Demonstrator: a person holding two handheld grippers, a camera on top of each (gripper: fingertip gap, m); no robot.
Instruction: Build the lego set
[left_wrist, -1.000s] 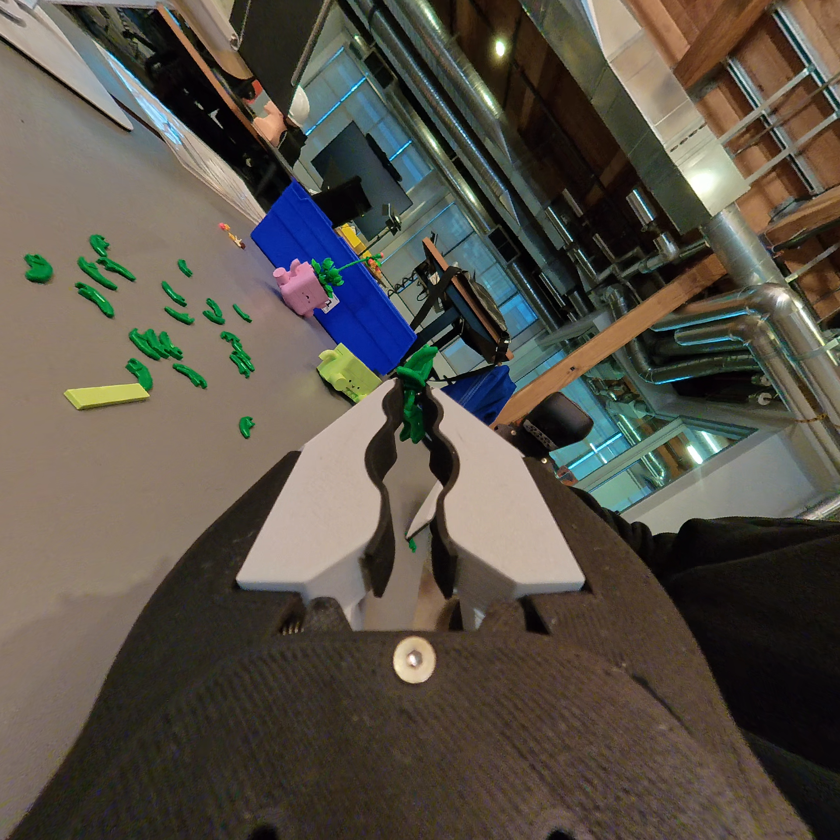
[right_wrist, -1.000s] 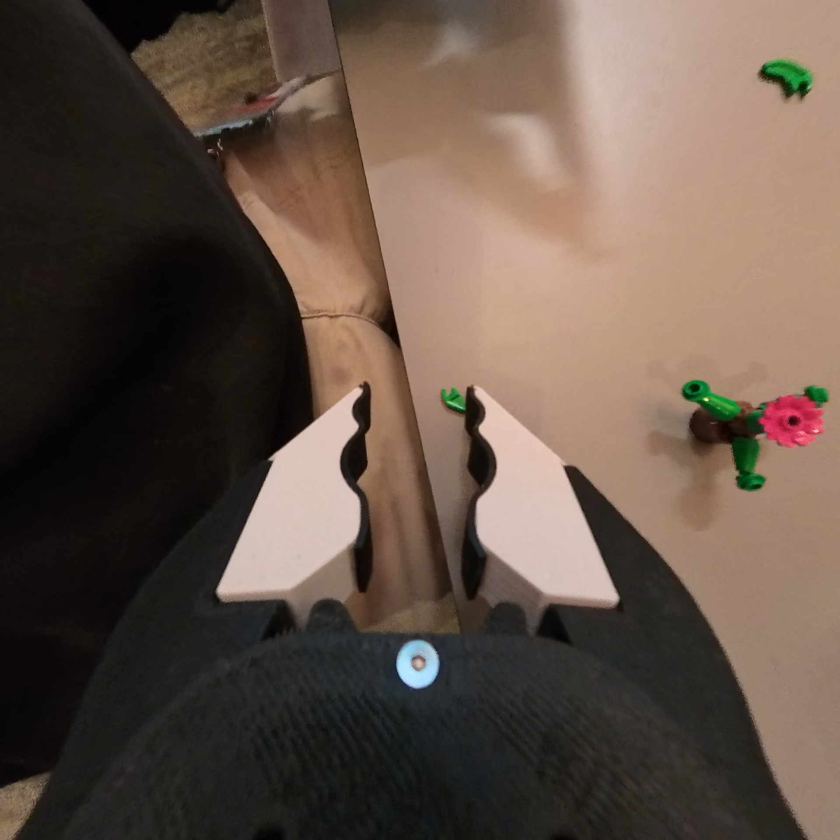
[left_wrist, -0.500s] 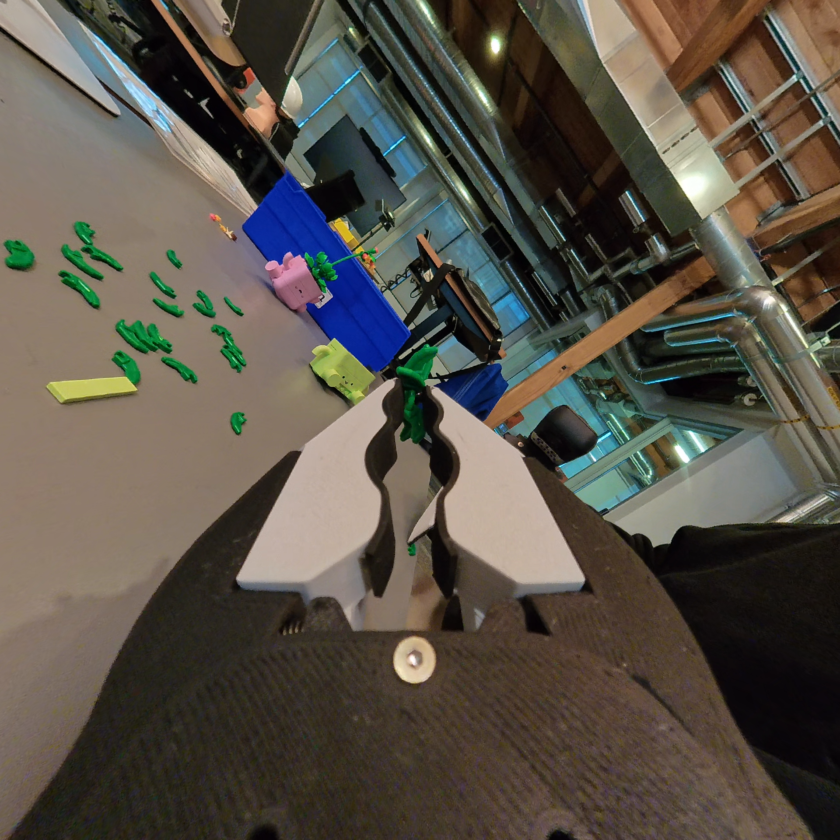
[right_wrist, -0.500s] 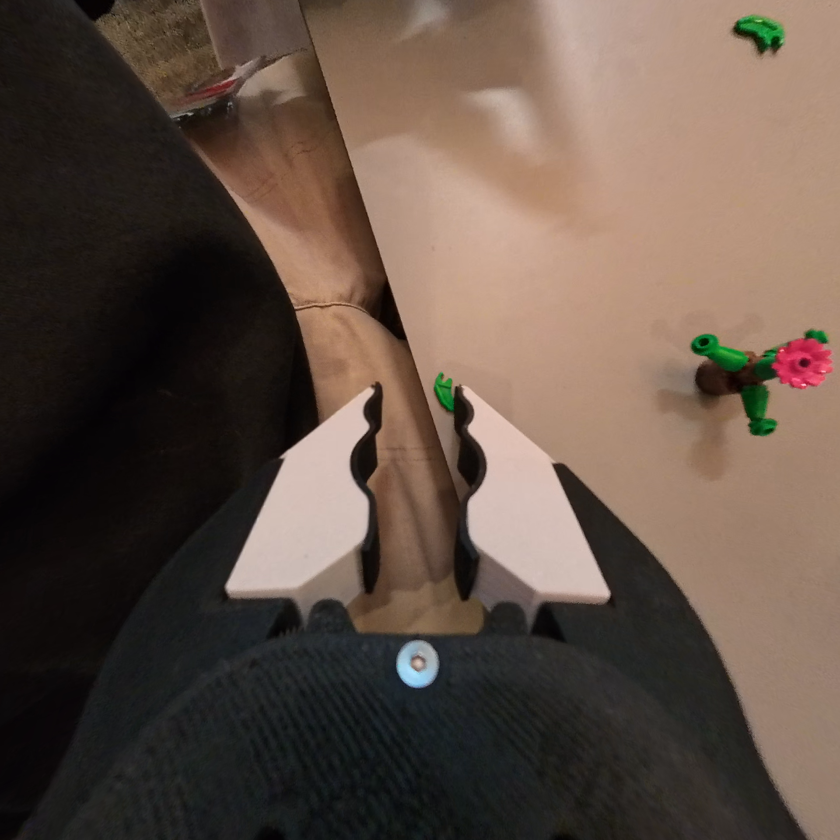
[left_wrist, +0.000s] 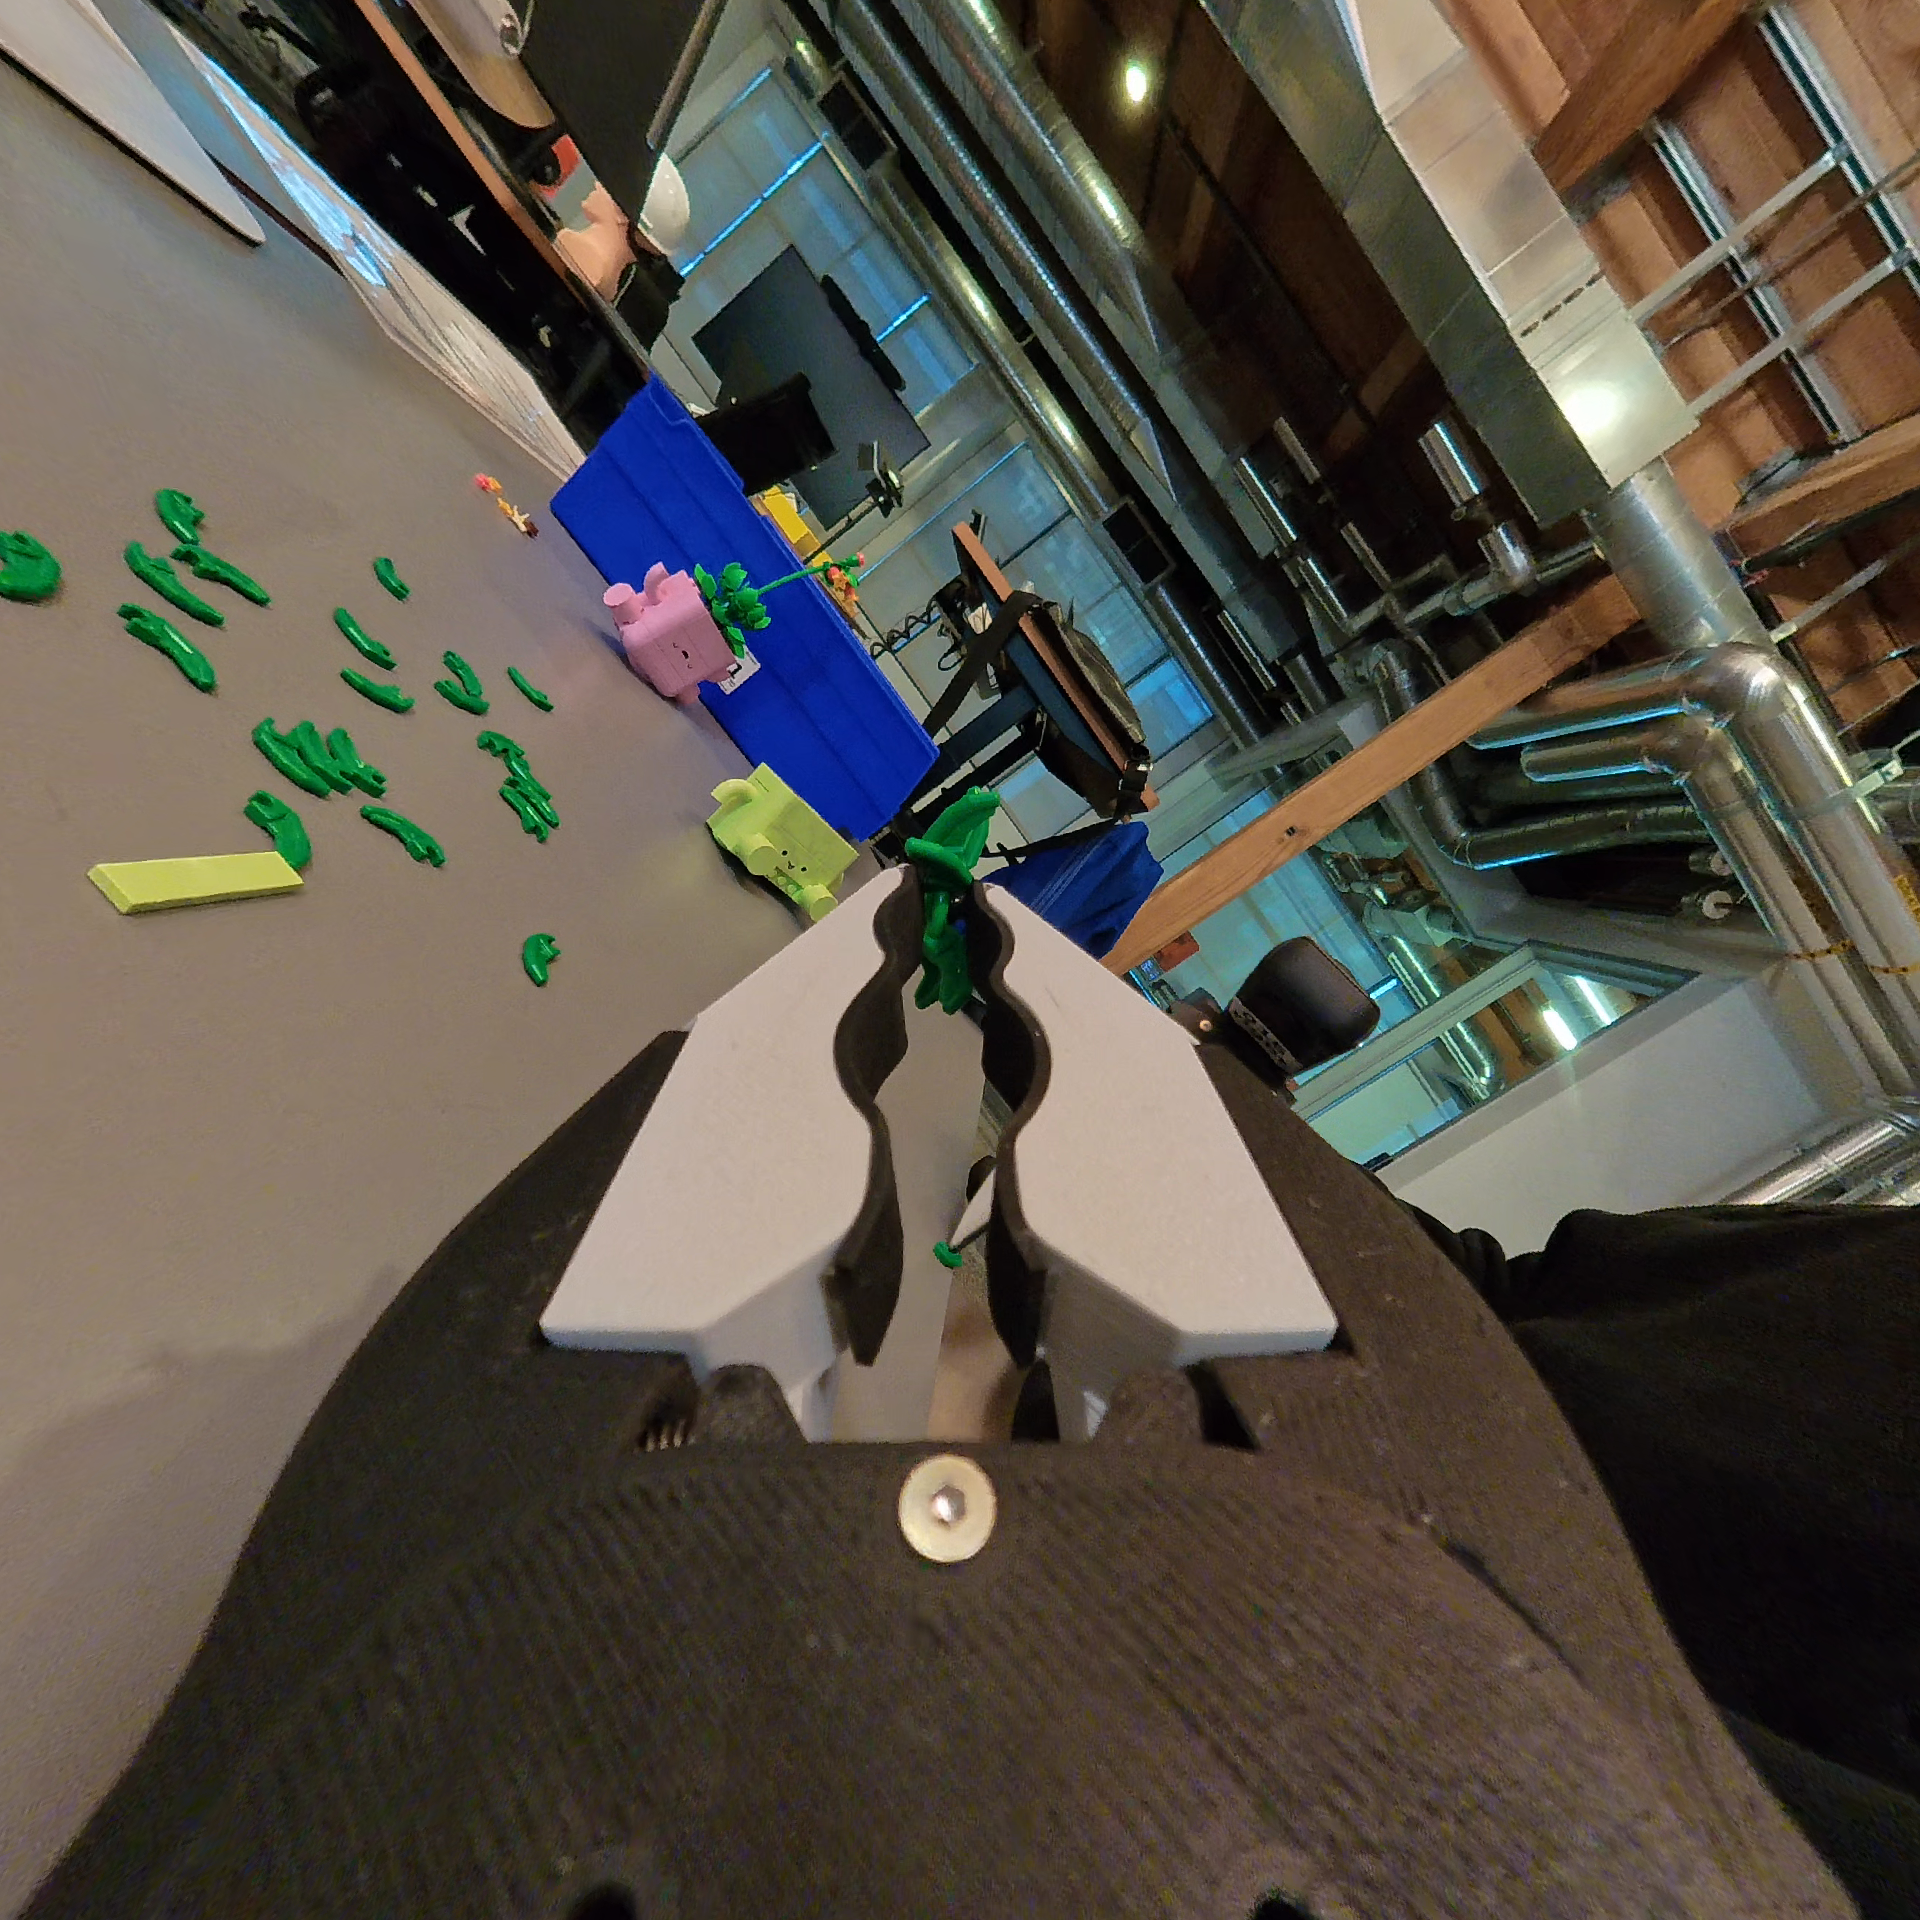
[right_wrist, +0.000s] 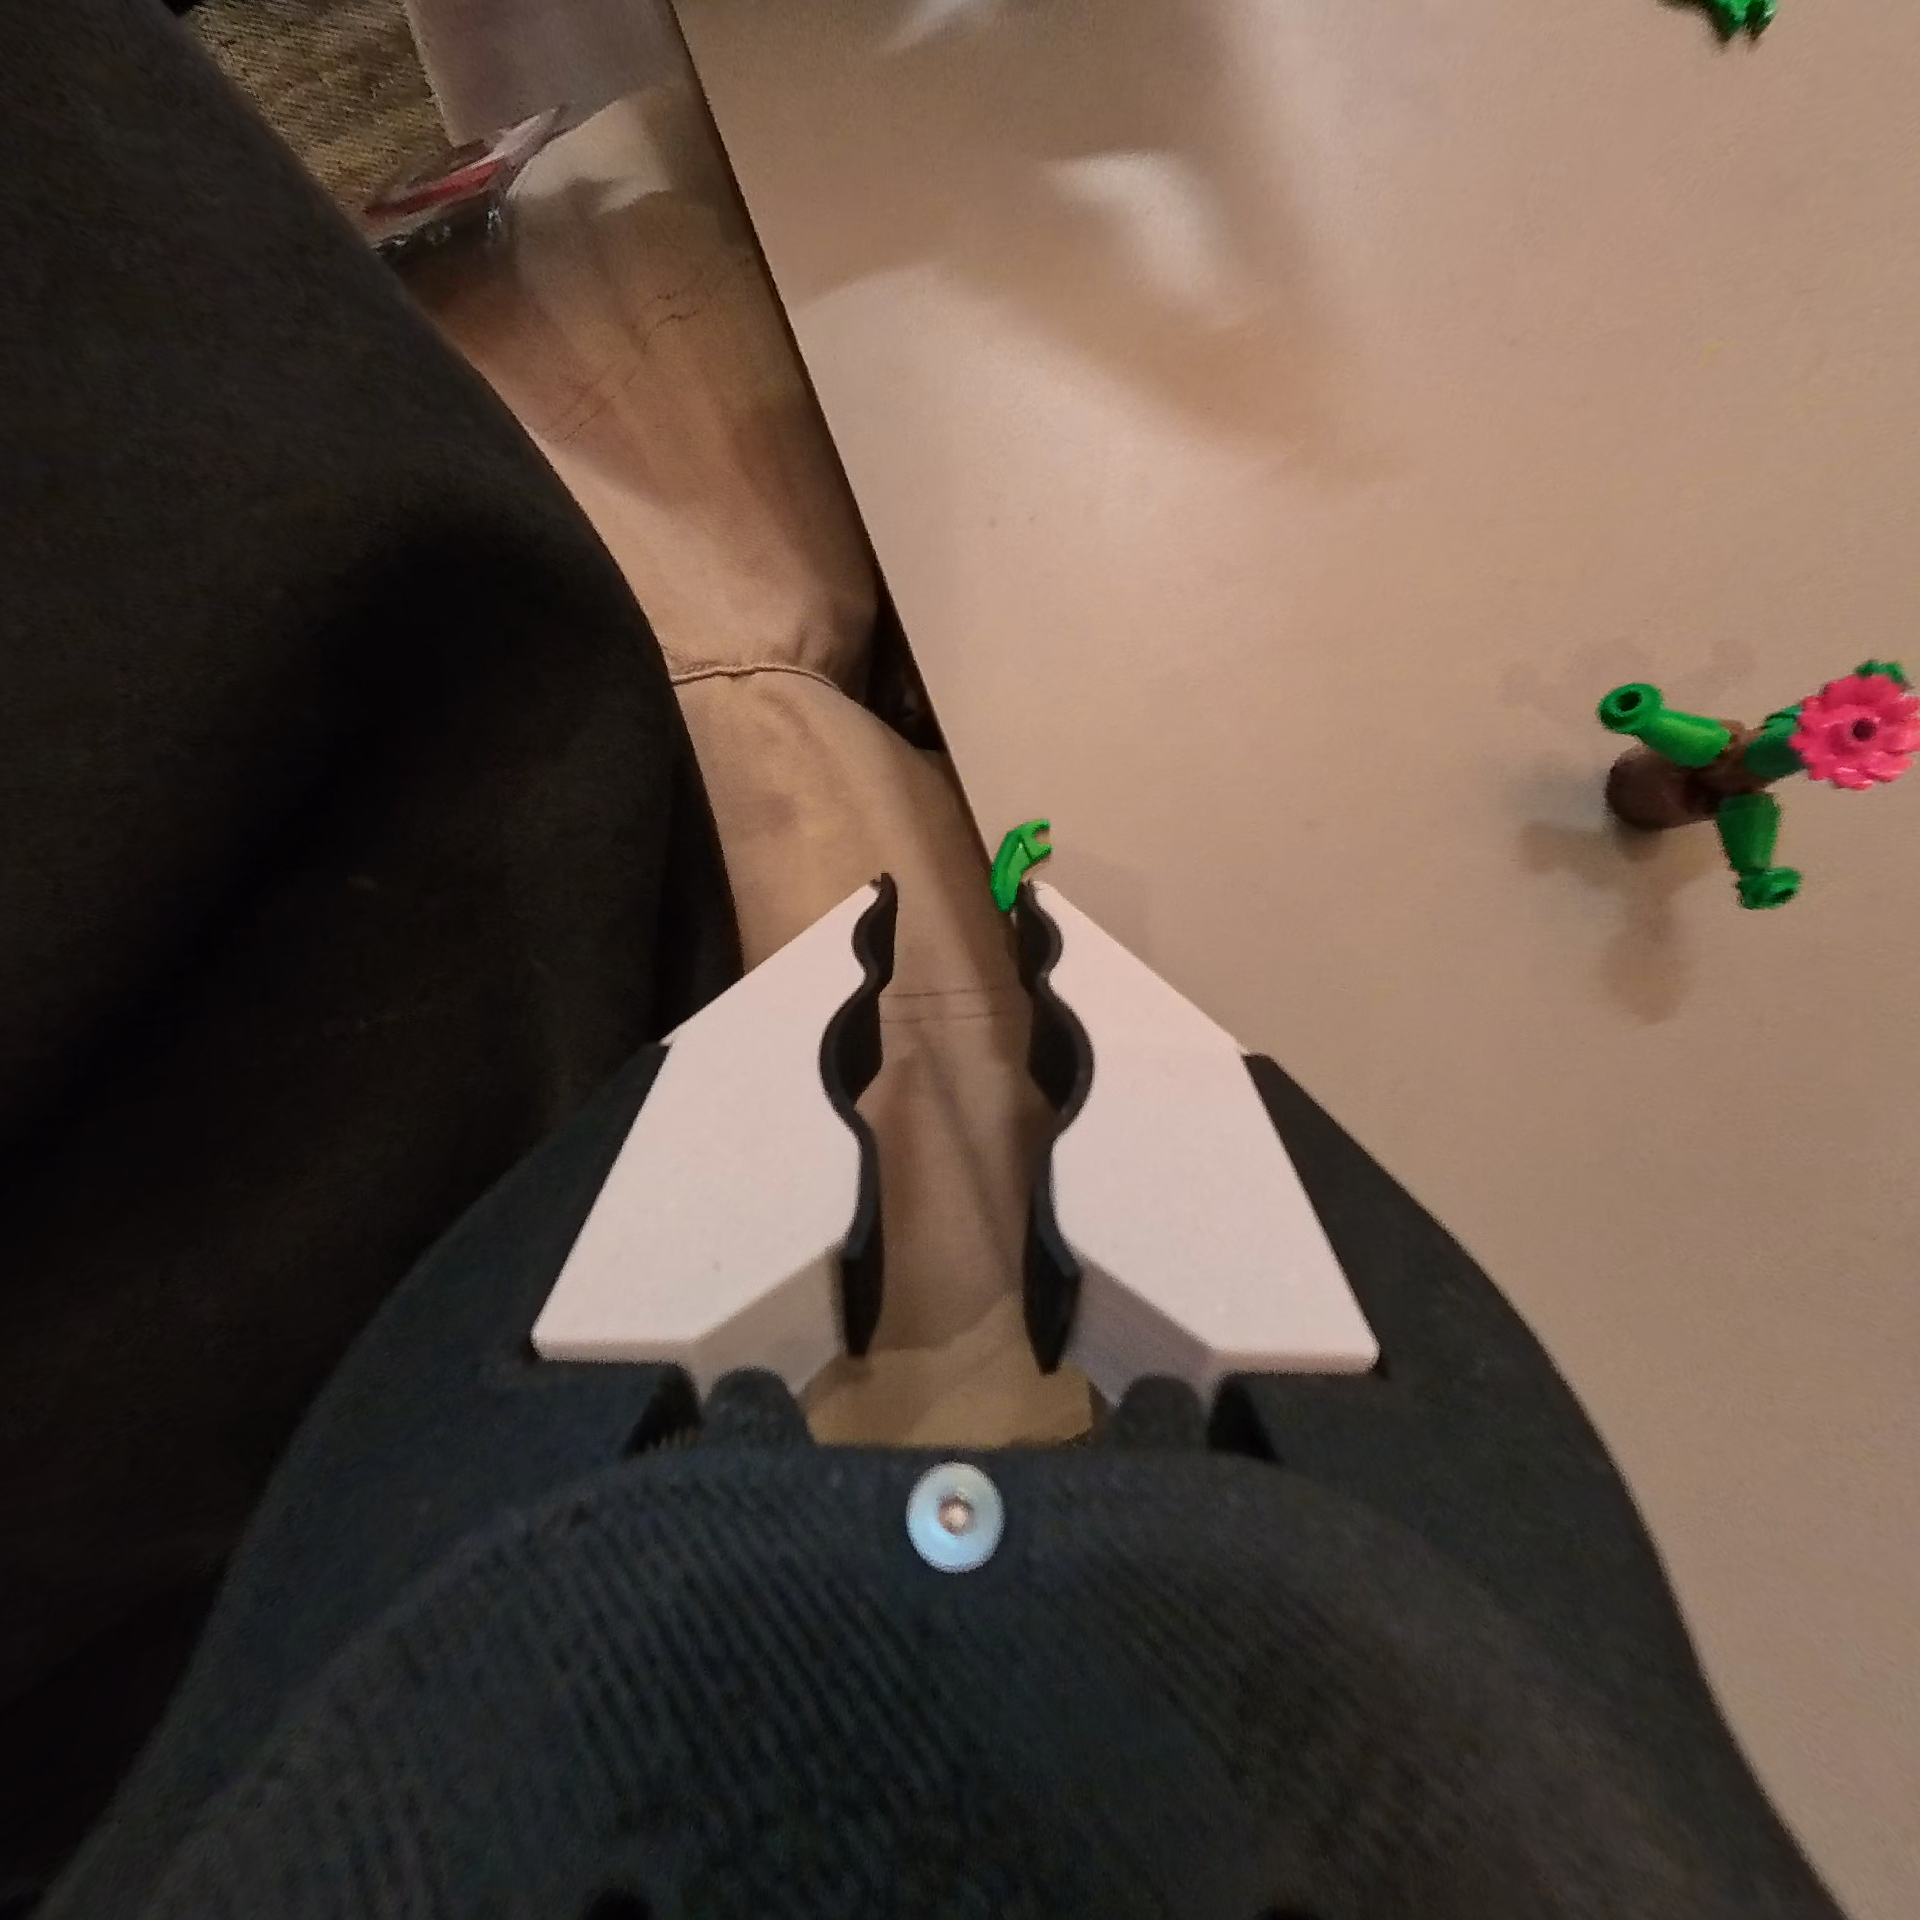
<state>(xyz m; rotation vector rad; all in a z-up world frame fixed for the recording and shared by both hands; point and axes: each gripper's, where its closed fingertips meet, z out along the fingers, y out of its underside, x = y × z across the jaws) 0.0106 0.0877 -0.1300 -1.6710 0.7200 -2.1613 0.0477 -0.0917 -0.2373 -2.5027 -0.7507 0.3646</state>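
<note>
My left gripper (left_wrist: 948, 902) is shut on a green leafy lego stem (left_wrist: 948, 883) and holds it tilted above the grey table (left_wrist: 208, 1091). Several loose green leaf pieces (left_wrist: 312, 758) and a lime flat plate (left_wrist: 192, 881) lie on the table at the left. A pink lego pot with a plant (left_wrist: 681, 629) and a lime lego pot (left_wrist: 784, 836) stand farther back. My right gripper (right_wrist: 961, 899) is open and empty over the table's near edge. A small green leaf piece (right_wrist: 1018, 854) lies by its right fingertip. A brown stem with green arms and a pink flower (right_wrist: 1766, 769) lies to the right.
A blue bin (left_wrist: 748, 634) stands behind the pots at the table's far edge. A person's dark sleeve (right_wrist: 260, 831) and tan trousers (right_wrist: 790, 727) lie left of the table edge in the right wrist view. Another green piece (right_wrist: 1730, 12) lies at the top right. My right fingertips sit around 20 cm from my left ones. From the left gripper's tips to the lime flat plate (left_wrist: 192, 881) is close to 12 cm.
My right gripper has moved left and toward the table's edge and its jaws have narrowed a little. The small green leaf now sits at its right fingertip. My left gripper keeps its hold, shifting slightly.
</note>
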